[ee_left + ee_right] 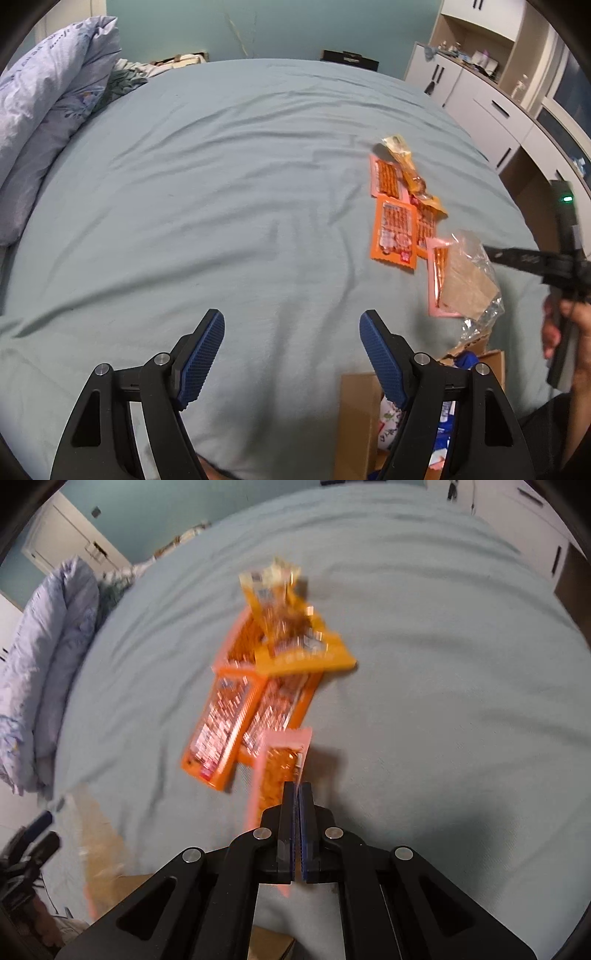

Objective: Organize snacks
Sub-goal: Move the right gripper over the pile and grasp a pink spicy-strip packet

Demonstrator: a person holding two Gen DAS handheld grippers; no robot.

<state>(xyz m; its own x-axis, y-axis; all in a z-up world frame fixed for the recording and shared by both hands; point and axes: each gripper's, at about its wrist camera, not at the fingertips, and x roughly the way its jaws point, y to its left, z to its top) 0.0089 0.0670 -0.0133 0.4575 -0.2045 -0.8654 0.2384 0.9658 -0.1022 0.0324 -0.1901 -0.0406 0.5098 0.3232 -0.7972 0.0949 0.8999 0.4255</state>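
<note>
My working surface is the wide bed with a wrinkled pale blue-green sheet [221, 206], which fills most of both views. A rolled lilac quilt with a printed pattern [55, 110] lies along its left edge, and white cabinets with dark handles [491, 107] stand beyond its right side. An open brown cardboard box [358, 413] sits at the near edge of the bed, behind the right finger of my left gripper, with blue and white packets showing inside it.

The snacks lie in a loose overlapping cluster on the right half of the sheet: flat orange foil snack packets [393, 229], with a yellow-gold crinkled wrapper [406, 166] lying across the far ones.

My left gripper [291, 362] hangs over bare sheet with its jaws wide apart and nothing between them.

My right gripper [297, 812] has its jaws pressed together on the edge of a pink-bordered clear sachet of orange sticks [280, 764], raised off the sheet at the near end of the cluster (this view is motion-blurred). In the left wrist view a crinkled clear plastic wrapper around a tan slab [469, 280] overlaps that sachet; I cannot tell whether it is gripped too
</note>
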